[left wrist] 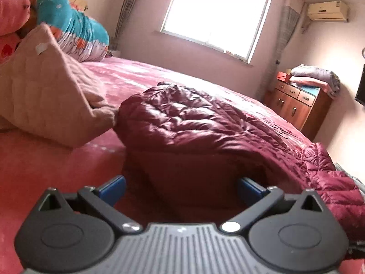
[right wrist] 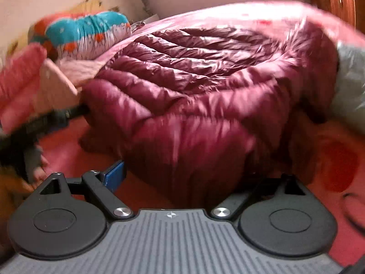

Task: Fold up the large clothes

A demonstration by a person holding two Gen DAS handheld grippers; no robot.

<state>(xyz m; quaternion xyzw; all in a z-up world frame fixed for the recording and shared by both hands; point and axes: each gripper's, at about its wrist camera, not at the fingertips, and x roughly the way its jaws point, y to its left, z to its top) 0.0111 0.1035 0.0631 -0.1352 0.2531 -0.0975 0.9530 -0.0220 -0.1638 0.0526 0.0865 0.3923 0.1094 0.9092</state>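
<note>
Jacket dead ahead, both grippers poised at its near edge

Jaws first: the left gripper (left wrist: pixel 181 188) stands wide apart, blue pads either side of the maroon down jacket (left wrist: pixel 205 123), whose near end sits right between them, not yet pinched. Over in the right wrist view the right gripper (right wrist: pixel 182 173) looks spread too; its left pad is clear of the cloth, the other finger hidden behind the jacket's near hem, so nothing looks clamped.

Just beyond both sets of fingers the jacket rises in a puffy mound on the red bedspread (left wrist: pixel 45 171). From the left gripper its long axis runs forward and off to the right; from the right gripper it lies straight ahead and spreads to both sides. Both are about equally close, I'd say. The coming move likely turns on closing onto that near hem and carrying it forward.

Ahead-left of the left gripper, a beige quilted pillow (left wrist: pixel 45 100) touches the jacket. Farther off, rolled bedding (left wrist: pixel 75 29), then the window (left wrist: pixel 216 16).
</note>
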